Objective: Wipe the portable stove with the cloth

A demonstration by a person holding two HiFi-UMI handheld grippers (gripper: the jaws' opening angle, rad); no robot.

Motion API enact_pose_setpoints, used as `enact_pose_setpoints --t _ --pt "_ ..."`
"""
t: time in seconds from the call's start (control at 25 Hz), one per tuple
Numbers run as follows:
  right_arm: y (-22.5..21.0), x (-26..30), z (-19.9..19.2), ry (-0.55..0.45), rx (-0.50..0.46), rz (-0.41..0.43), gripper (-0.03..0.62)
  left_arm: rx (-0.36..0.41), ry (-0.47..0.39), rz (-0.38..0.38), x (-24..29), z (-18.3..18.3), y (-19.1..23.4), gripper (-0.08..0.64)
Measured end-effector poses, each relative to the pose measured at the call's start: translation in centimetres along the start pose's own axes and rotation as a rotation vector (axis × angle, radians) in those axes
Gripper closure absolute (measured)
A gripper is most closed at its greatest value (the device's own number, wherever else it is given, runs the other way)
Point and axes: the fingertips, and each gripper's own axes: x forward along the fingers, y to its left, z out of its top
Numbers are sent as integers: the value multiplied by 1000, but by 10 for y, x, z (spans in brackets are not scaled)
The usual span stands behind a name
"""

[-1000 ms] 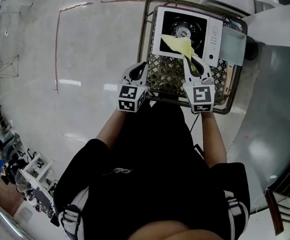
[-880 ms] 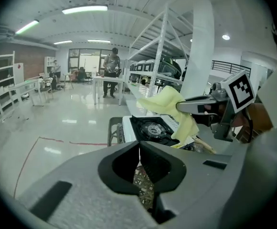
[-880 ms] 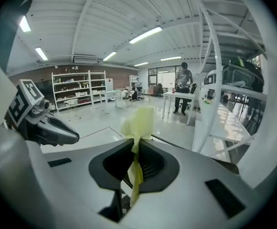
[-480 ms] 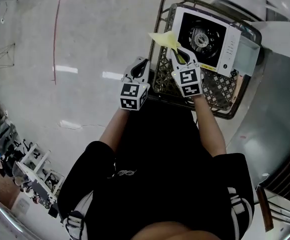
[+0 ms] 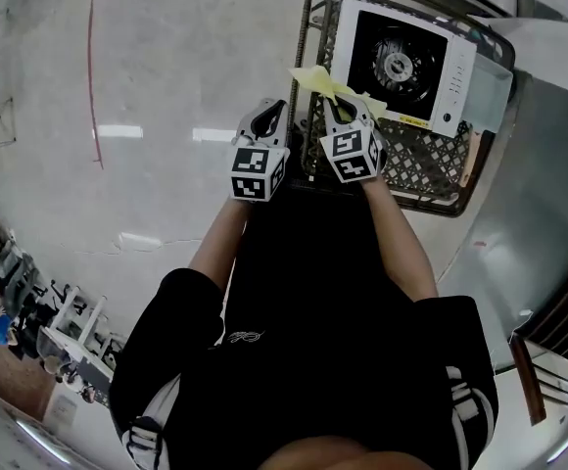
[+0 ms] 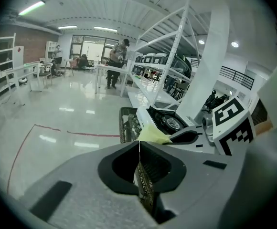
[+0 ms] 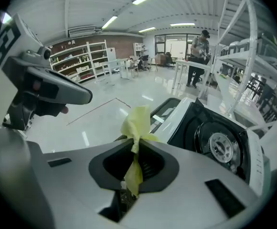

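Yellow cloth [image 5: 325, 80]: held in the right gripper [image 5: 347, 112], whose jaws are closed on a bunched fold. In the right gripper view one tuft stands above the jaw tips and a tail hangs down between them.
Left gripper [image 5: 267, 118]: jaws are pressed together with nothing between them. It is held just beside the right gripper, over the pale floor [image 5: 147, 96] and left of the crate.
Portable stove [image 5: 402, 62]: white casing, black top, round burner at the centre. It is set face up on a wire crate [image 5: 431, 169], and nothing is seen lying on it.
Governing relation: the stove lies ahead of the right gripper and to its right. The cloth tuft is placed over the crate's left rim, near the stove's left edge. It is judged to be apart from the stove, not touching it.
Long axis: the stove's longer side runs across the head view, left to right, with the control strip at the far right end.
Nearer gripper: the right, which also carries the cloth.
Step in hand: judged to be the approach; no wiping contact is made yet.
Next move: a forward and rightward carry is called for, then a lowering until the cloth meets the top.
Risk noted: the hanging tail could catch on the crate wire.
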Motion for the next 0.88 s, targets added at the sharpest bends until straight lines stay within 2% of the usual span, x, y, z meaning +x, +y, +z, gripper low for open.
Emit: enact_pose_setpoints --t 0.6,0.72,0.88 --pt "-24 -39 -17 -26 -47 -15 571 47 20 -50 19 8 -33 538" --pt "-38 -46 -26 -15 -46 -54 571 55 23 -59 22 9 -44 538" --pt "-77 -54 -44 -7 44 -140 571 71 39 -70 30 8 -59 538"
